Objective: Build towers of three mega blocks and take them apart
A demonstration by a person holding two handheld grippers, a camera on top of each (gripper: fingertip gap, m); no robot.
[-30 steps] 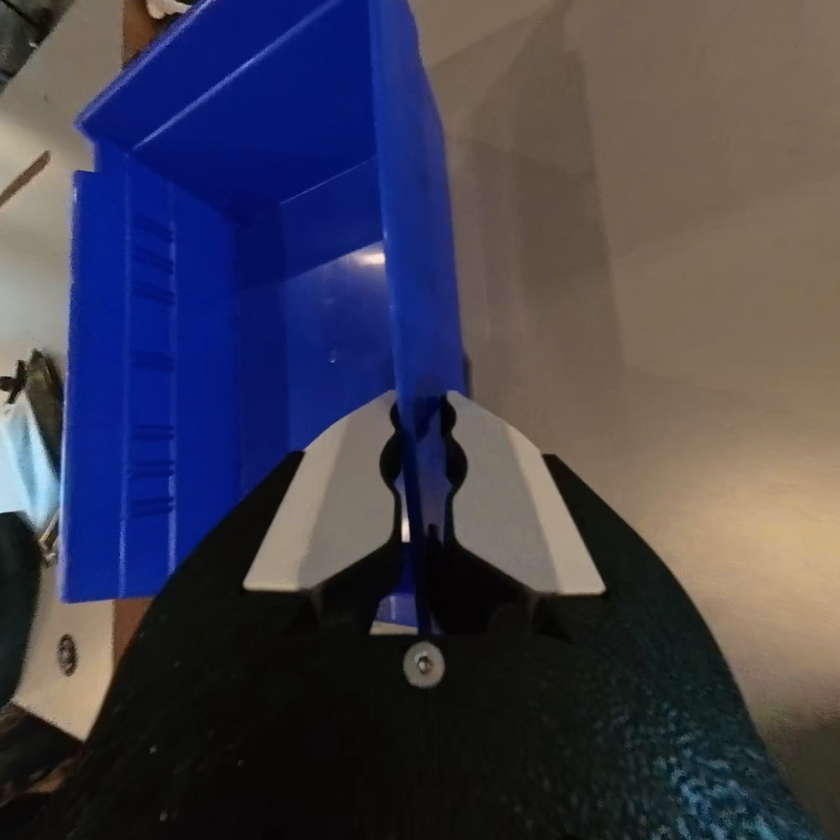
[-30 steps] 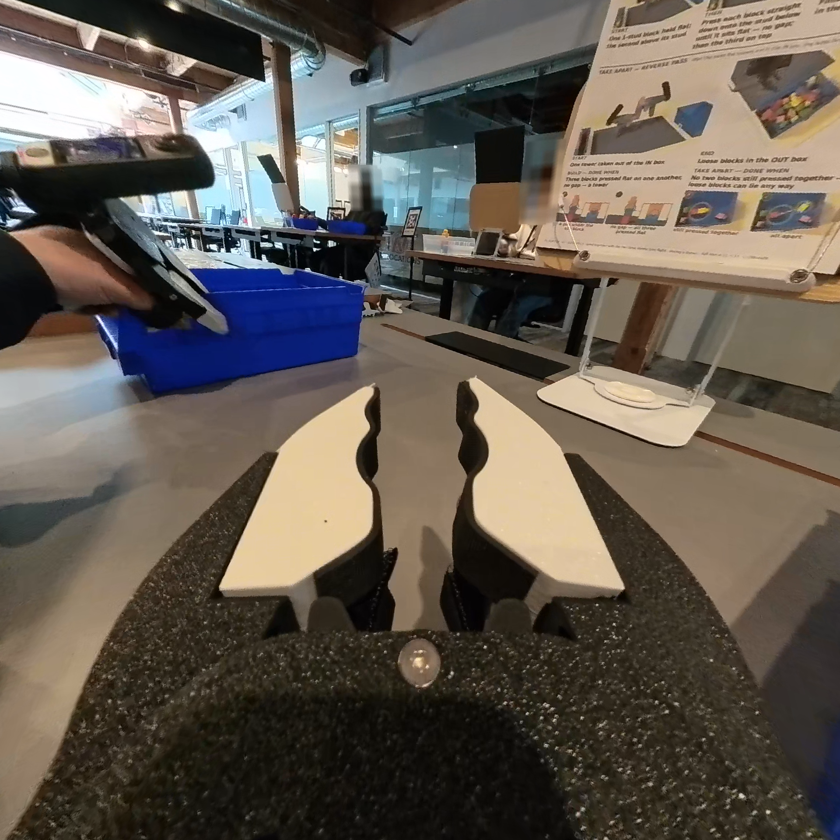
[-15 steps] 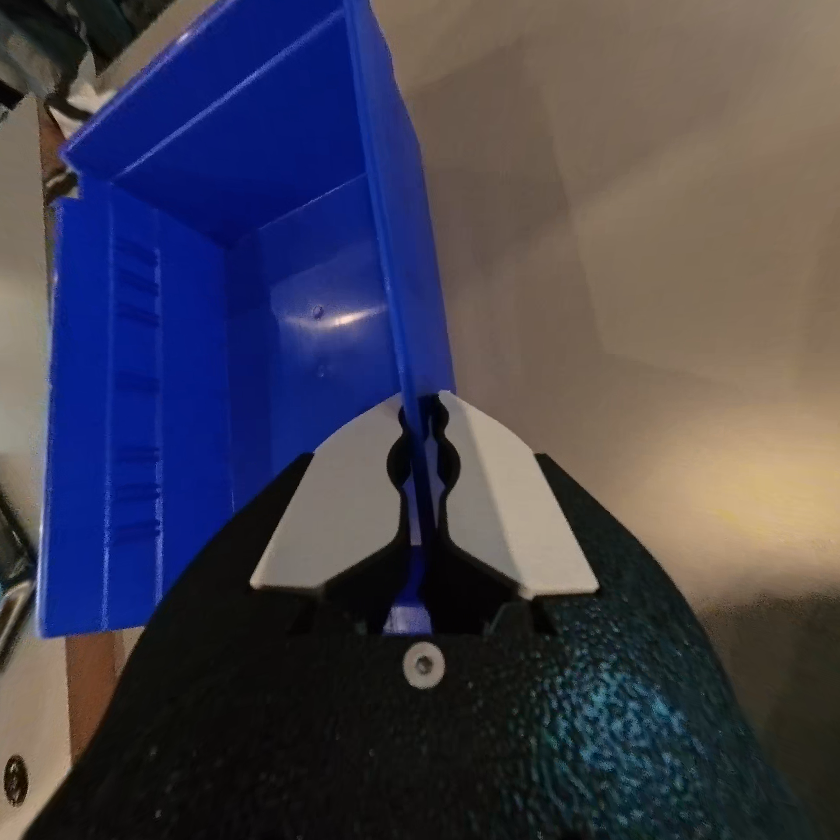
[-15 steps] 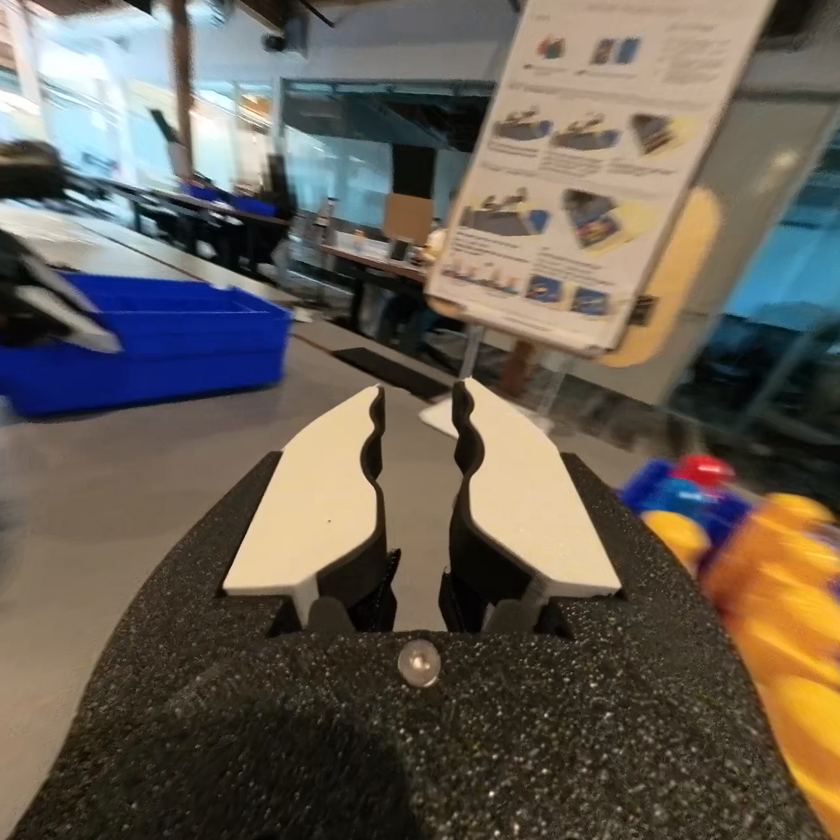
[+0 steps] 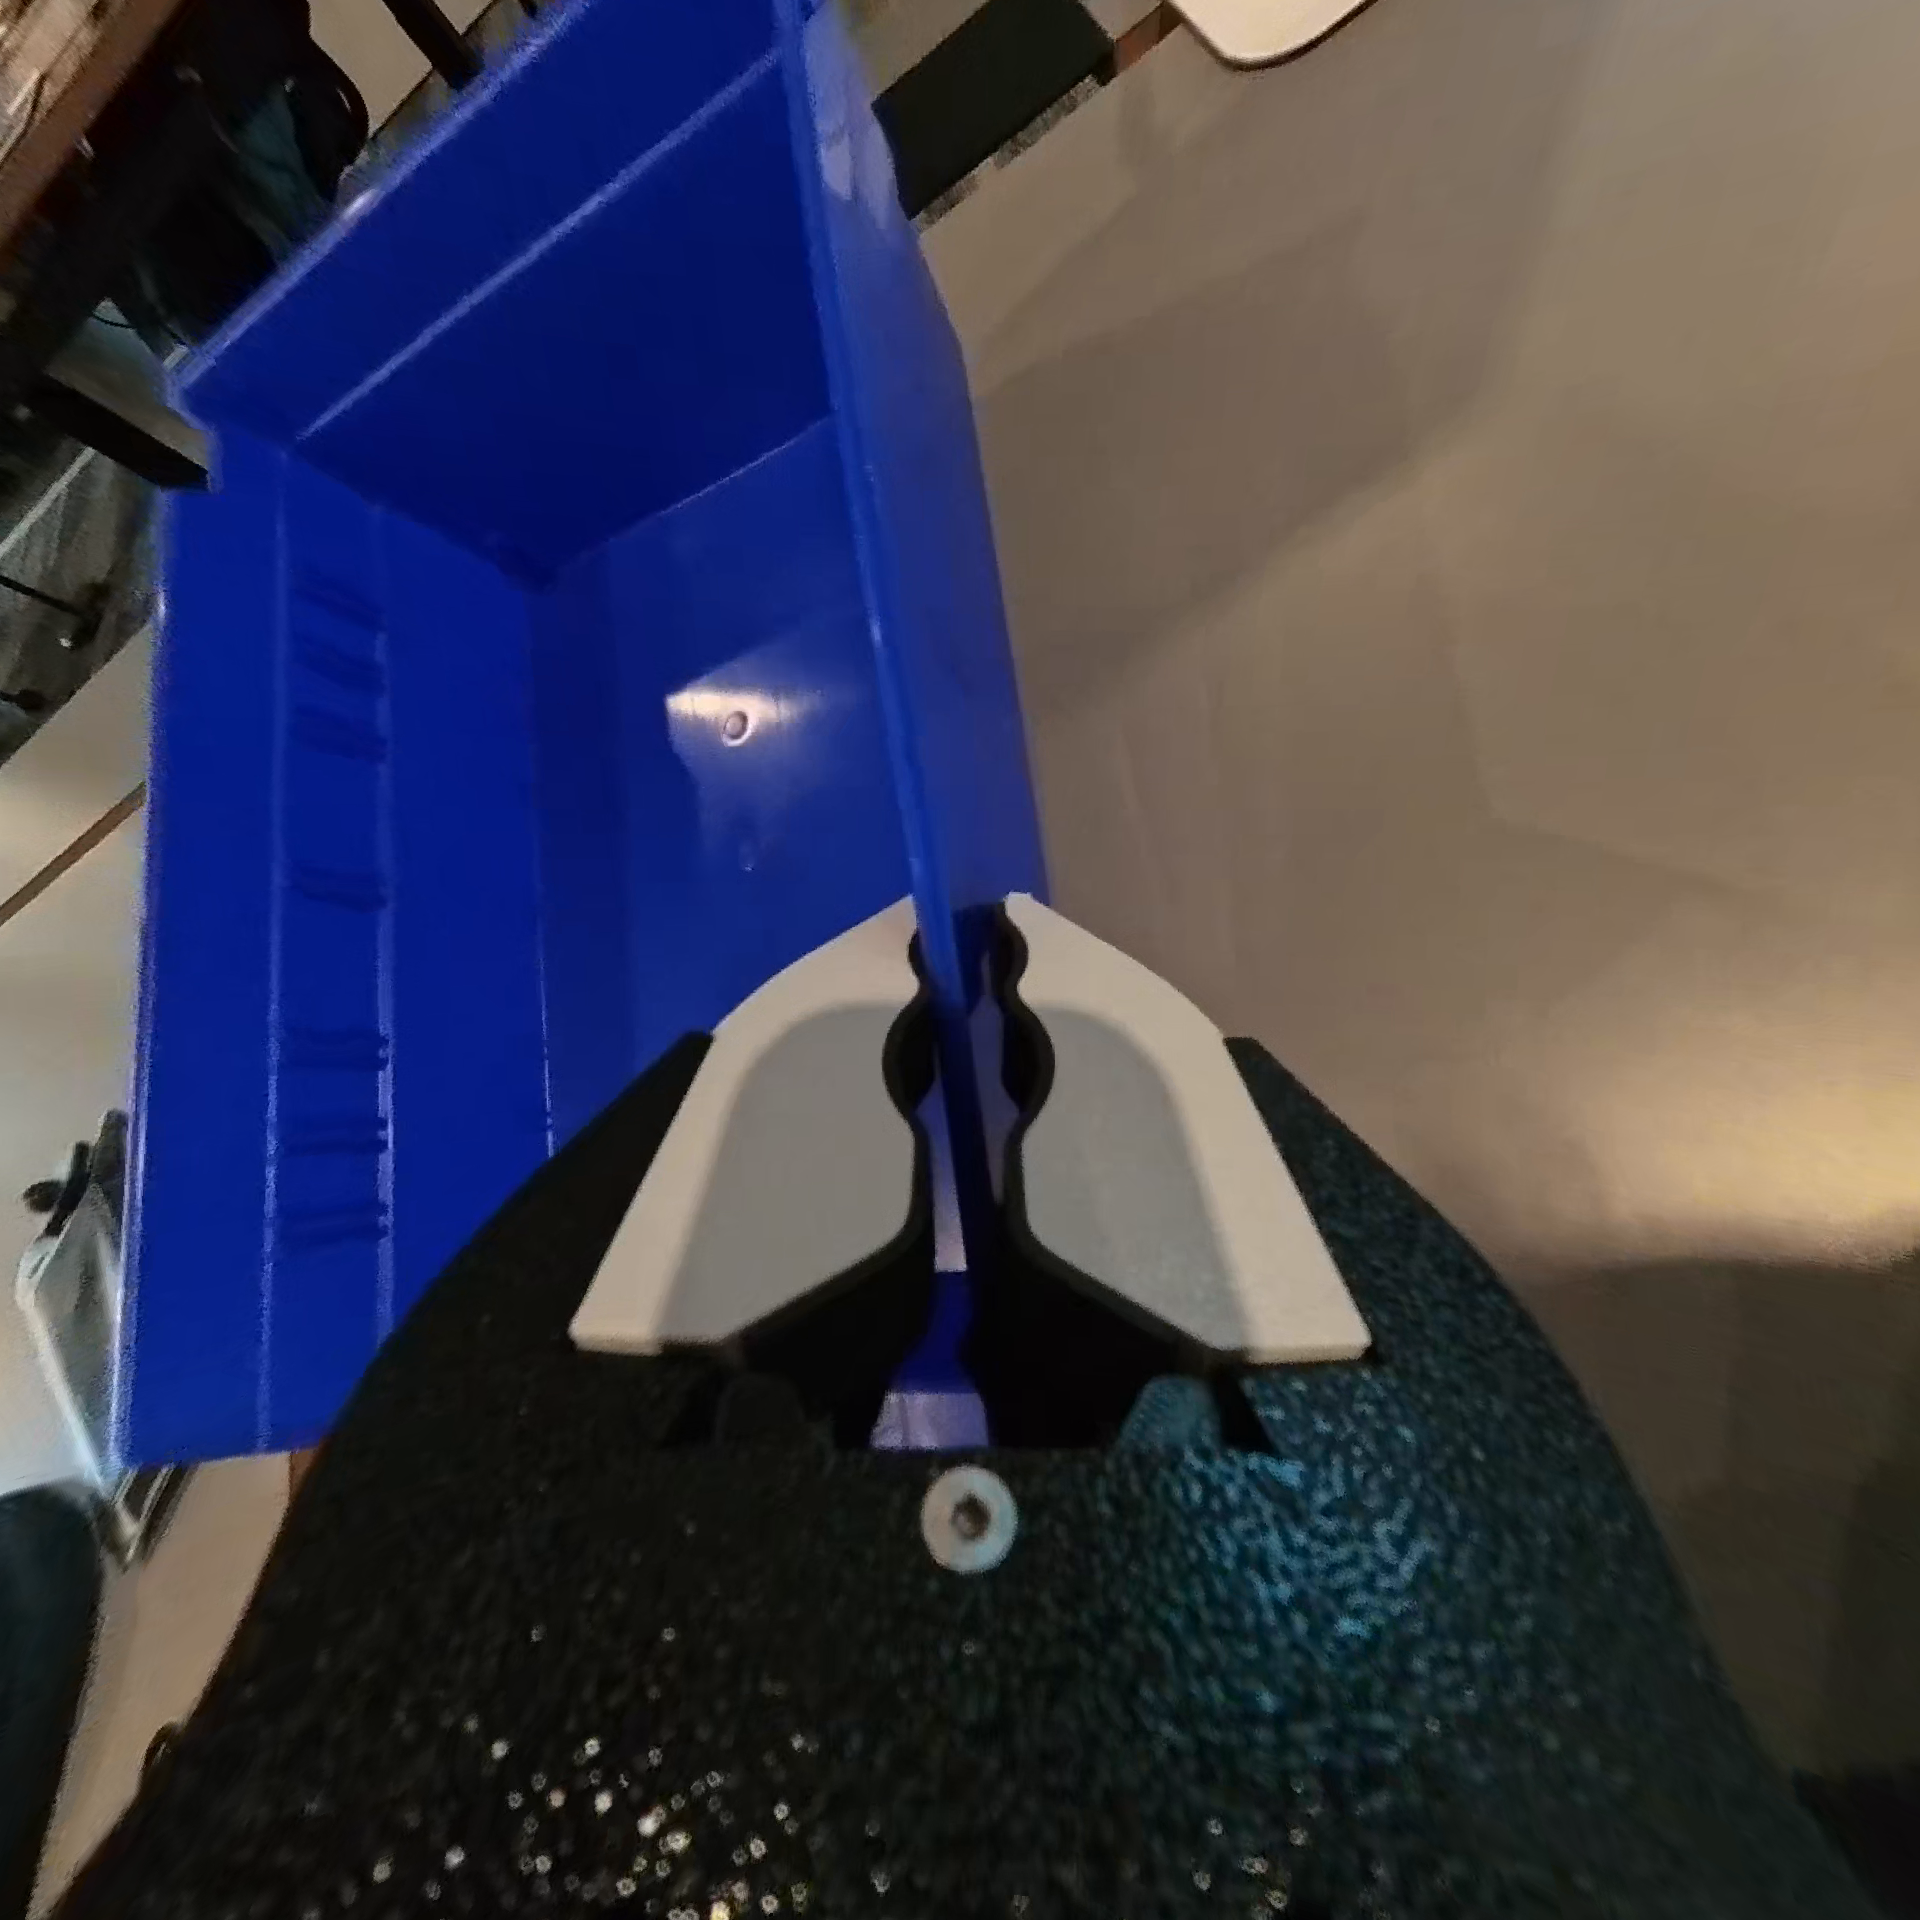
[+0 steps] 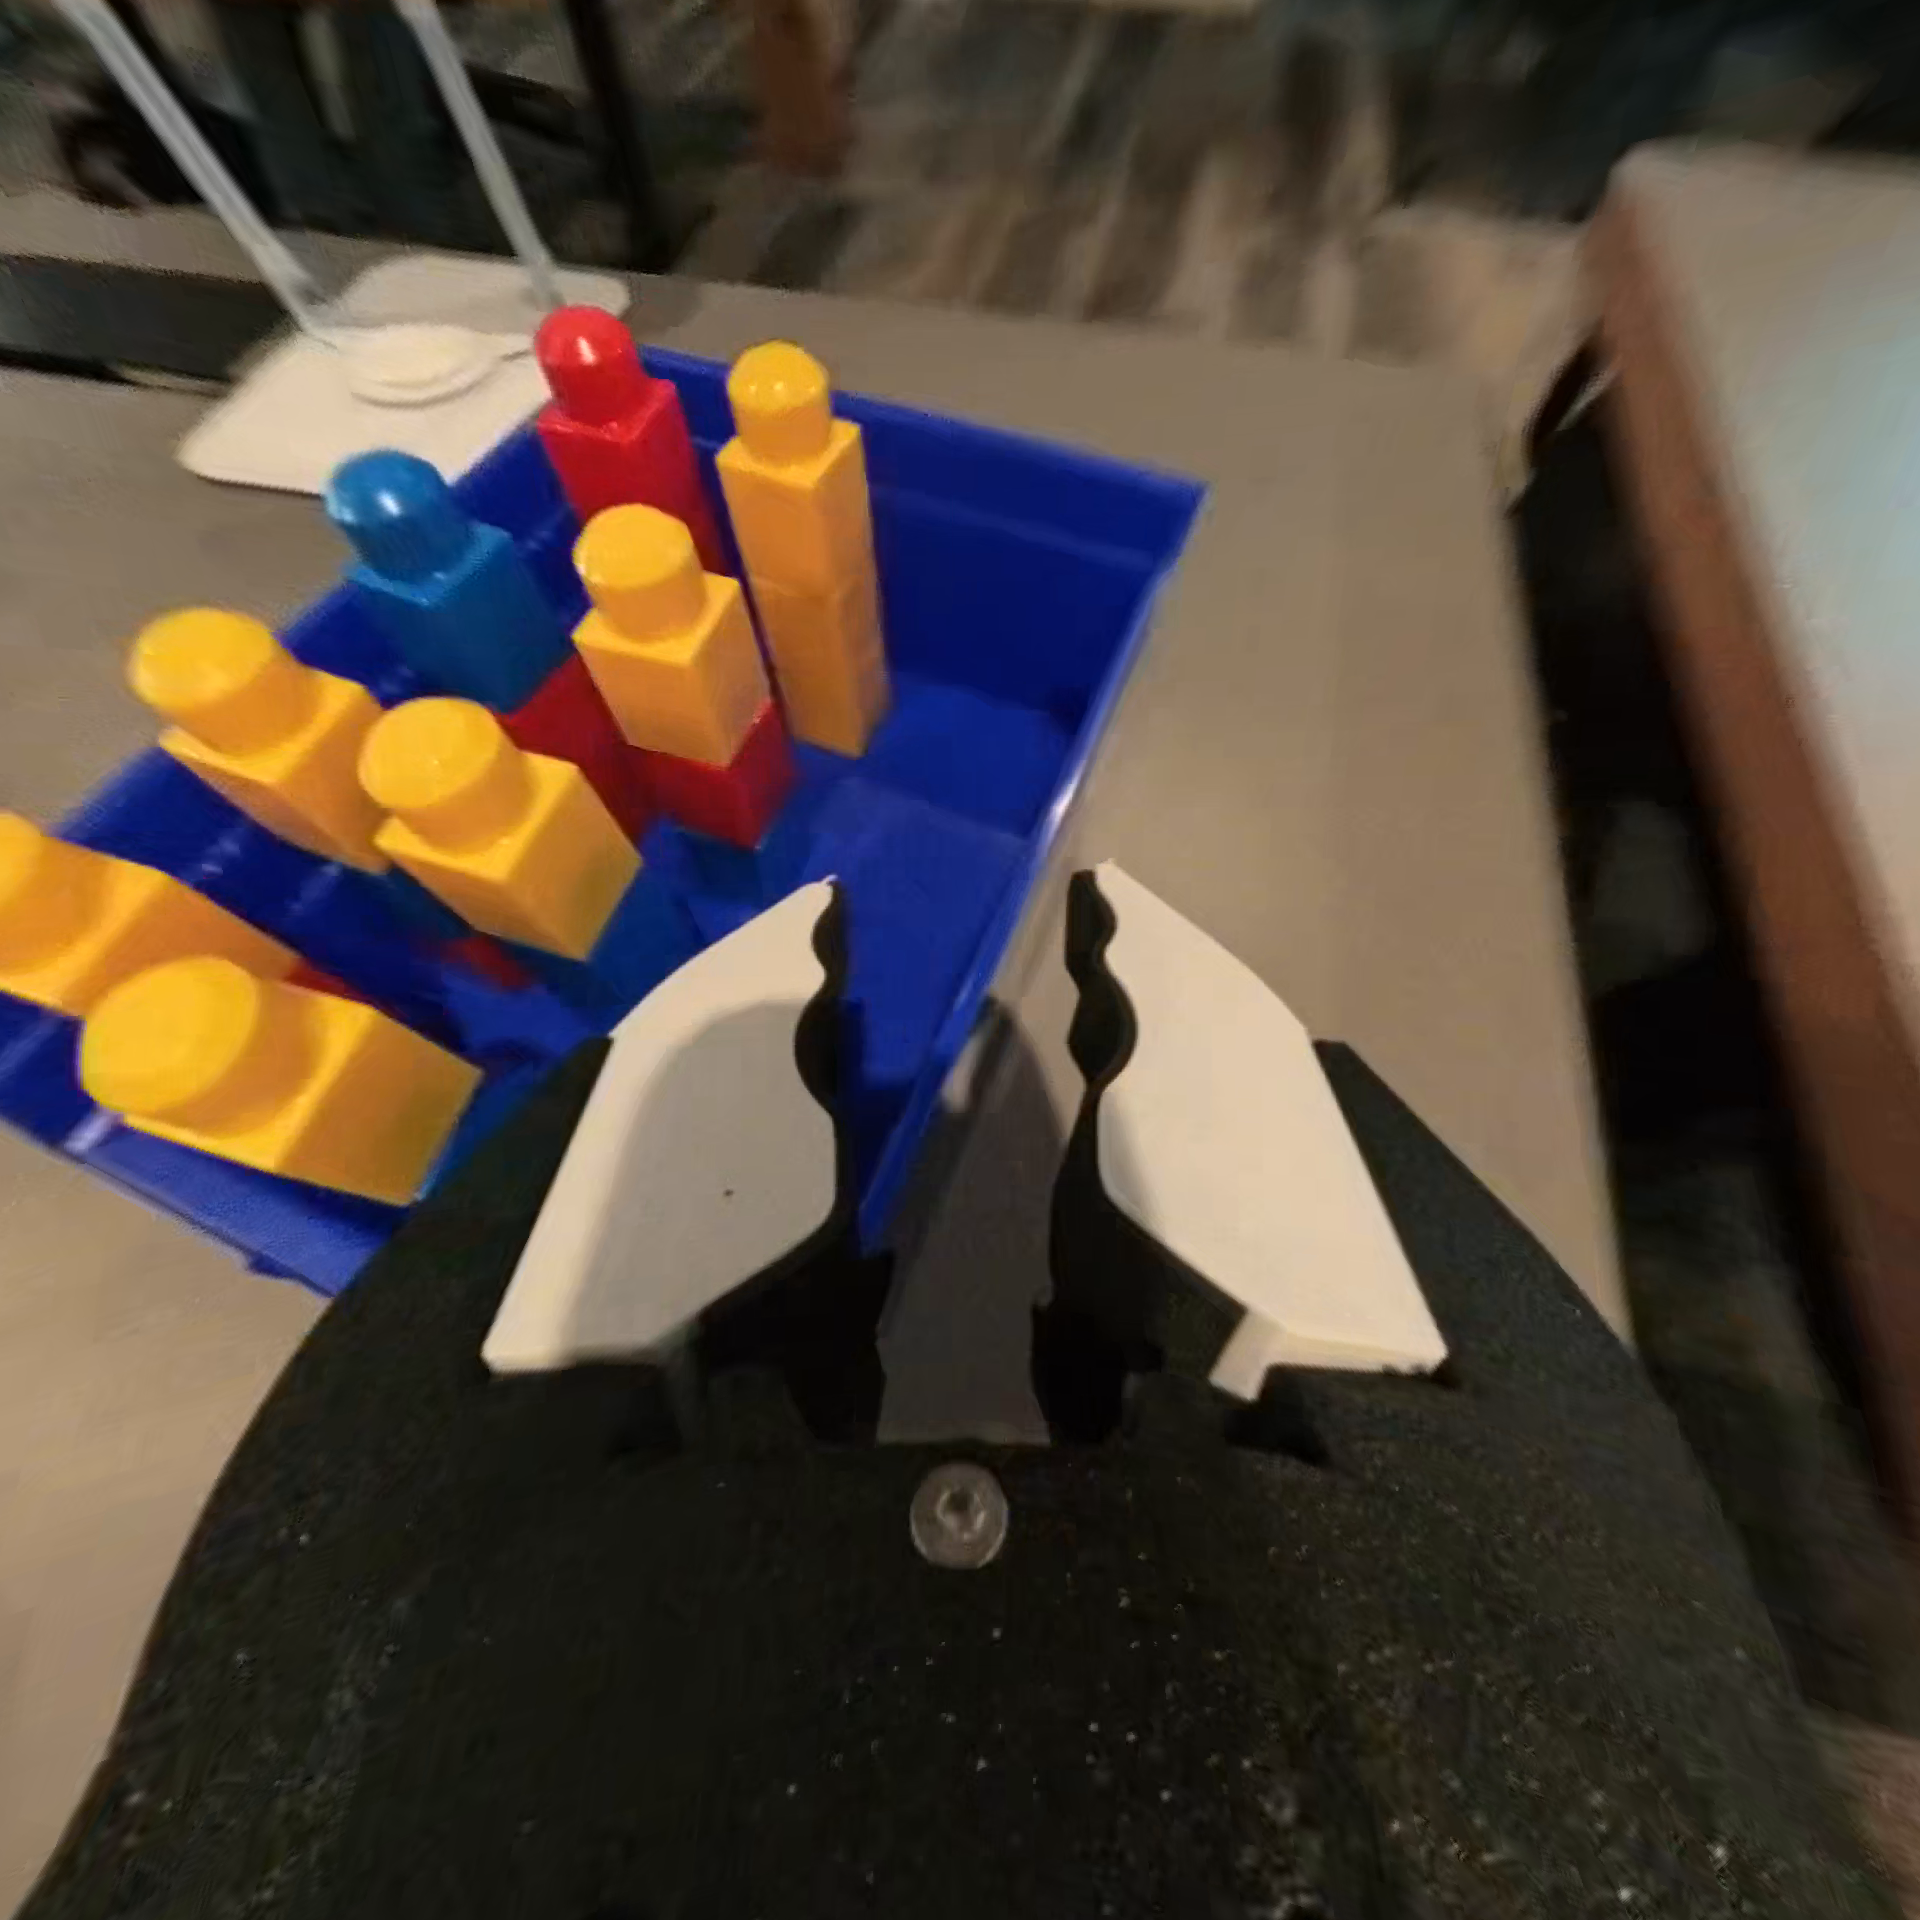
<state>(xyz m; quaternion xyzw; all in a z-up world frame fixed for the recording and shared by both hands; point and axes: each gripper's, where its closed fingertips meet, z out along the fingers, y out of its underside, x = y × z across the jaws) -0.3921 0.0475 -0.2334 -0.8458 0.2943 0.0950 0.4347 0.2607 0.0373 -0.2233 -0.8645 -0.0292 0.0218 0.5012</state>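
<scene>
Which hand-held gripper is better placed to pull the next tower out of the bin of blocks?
Right. The right hand-held gripper is open just above the full bin, while the left hand-held gripper is clamped on the empty bin.

Left gripper [image 5: 961, 935] clamped tight, fingers nearly together — right gripper [image 6: 956, 894] fingers parted, holding nothing.

The grey bench [image 6: 1299, 582] carries a blue bin [image 6: 1132, 665] full of block towers. Behind the bin stands a white stand base [image 6: 343, 405].
</scene>
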